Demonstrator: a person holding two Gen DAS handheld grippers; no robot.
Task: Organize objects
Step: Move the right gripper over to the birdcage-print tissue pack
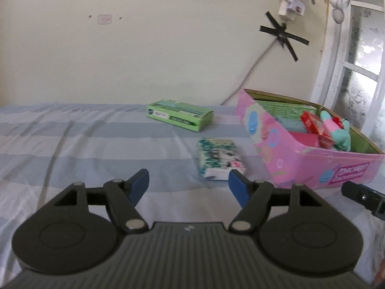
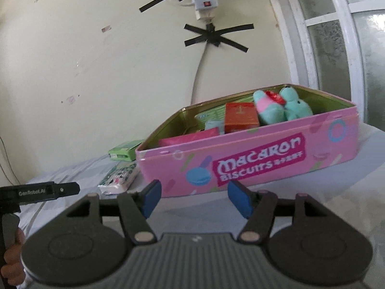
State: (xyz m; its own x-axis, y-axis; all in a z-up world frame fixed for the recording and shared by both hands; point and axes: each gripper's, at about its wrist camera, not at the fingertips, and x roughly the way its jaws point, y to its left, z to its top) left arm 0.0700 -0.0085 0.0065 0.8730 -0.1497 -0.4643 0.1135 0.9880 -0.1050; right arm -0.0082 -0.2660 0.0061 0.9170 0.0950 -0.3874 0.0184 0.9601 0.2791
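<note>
A pink Macaron biscuit tin (image 1: 284,154) (image 2: 252,154) stands open on the striped bed, holding a teal plush toy (image 2: 286,108), an orange box (image 2: 240,118) and other small packs. A green box (image 1: 180,116) (image 2: 124,151) lies to the tin's left near the wall. A white-and-green tissue pack (image 1: 219,160) (image 2: 119,177) lies beside the tin, closer to me. My left gripper (image 1: 189,187) is open and empty, just short of the tissue pack. My right gripper (image 2: 193,198) is open and empty, in front of the tin's long side.
The blue-and-white striped sheet (image 1: 84,144) covers the bed. A cream wall (image 1: 144,60) runs behind, with a taped cable and power strip (image 2: 204,0). A white window frame (image 2: 312,36) is at the right. The other gripper's tip (image 1: 361,193) shows at the right edge.
</note>
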